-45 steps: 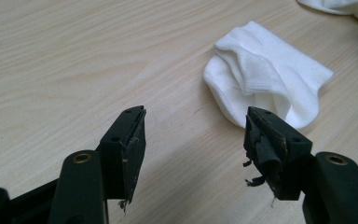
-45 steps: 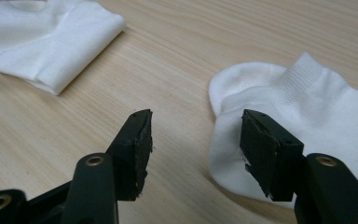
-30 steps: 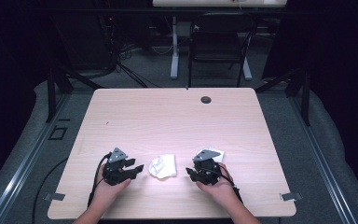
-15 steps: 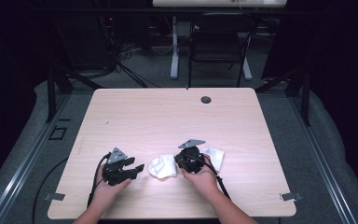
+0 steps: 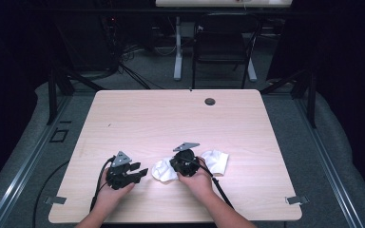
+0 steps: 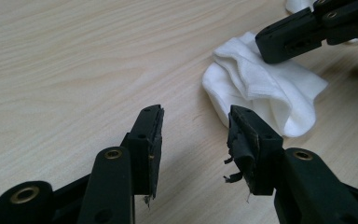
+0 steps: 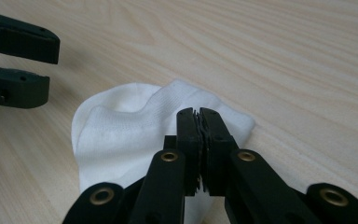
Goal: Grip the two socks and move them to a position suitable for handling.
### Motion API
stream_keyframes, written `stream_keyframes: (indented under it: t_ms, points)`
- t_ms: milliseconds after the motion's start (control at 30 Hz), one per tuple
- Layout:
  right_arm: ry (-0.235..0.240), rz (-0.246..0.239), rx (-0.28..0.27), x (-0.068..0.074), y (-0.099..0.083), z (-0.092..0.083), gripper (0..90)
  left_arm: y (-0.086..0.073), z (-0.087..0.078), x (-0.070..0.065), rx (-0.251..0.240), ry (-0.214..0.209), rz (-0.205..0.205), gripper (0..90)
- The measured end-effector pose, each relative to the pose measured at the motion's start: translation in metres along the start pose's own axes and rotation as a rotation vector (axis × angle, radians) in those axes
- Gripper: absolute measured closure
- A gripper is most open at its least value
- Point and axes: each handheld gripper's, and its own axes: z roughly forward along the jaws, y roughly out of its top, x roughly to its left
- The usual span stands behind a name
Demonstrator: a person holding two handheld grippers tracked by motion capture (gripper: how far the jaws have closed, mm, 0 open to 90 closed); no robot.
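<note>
Two white socks lie near the table's front edge. The left sock (image 5: 161, 170) (image 6: 270, 88) (image 7: 121, 135) is crumpled; the right sock (image 5: 217, 160) lies flat behind my right hand. My right gripper (image 5: 173, 166) (image 7: 199, 114) is shut, pads pressed together, its tips resting over the left sock's cuff with no fabric visible between them. My left gripper (image 5: 141, 173) (image 6: 196, 126) stands open just left of that sock. Its jaws have just been closing a little and nothing is between them. The right gripper (image 6: 303, 35) lies across the sock's far side.
The light wooden table (image 5: 171, 118) has a dark round grommet (image 5: 210, 101) near its far edge. A black chair (image 5: 223, 42) and cables stand on the floor beyond. Cables trail from both grippers toward the front edge.
My right gripper has moved left, from beside the right sock onto the left sock, and its jaws have shut. The left hand has stayed in place.
</note>
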Motion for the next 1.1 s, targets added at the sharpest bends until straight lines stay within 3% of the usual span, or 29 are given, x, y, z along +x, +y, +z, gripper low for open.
stream_keyframes:
  t_ms: [233, 700, 867, 1100]
  points:
    - [-0.012, -0.056, 0.027, 0.004, -0.007, 0.003, 88.3, 0.000, -0.002, -0.001, -0.003, -0.019, 0.001, 55.1]
    - [0.036, -0.123, 0.062, 0.008, -0.025, -0.017, 88.8, -0.001, 0.005, -0.014, 0.011, -0.041, 0.027, 55.3]
    - [0.042, -0.133, 0.067, 0.010, -0.028, -0.020, 88.8, 0.001, 0.017, -0.019, 0.028, -0.079, 0.009, 63.5]
    - [0.049, -0.136, 0.071, 0.013, -0.029, -0.020, 89.1, 0.000, 0.026, -0.025, 0.063, -0.096, 0.030, 69.8]
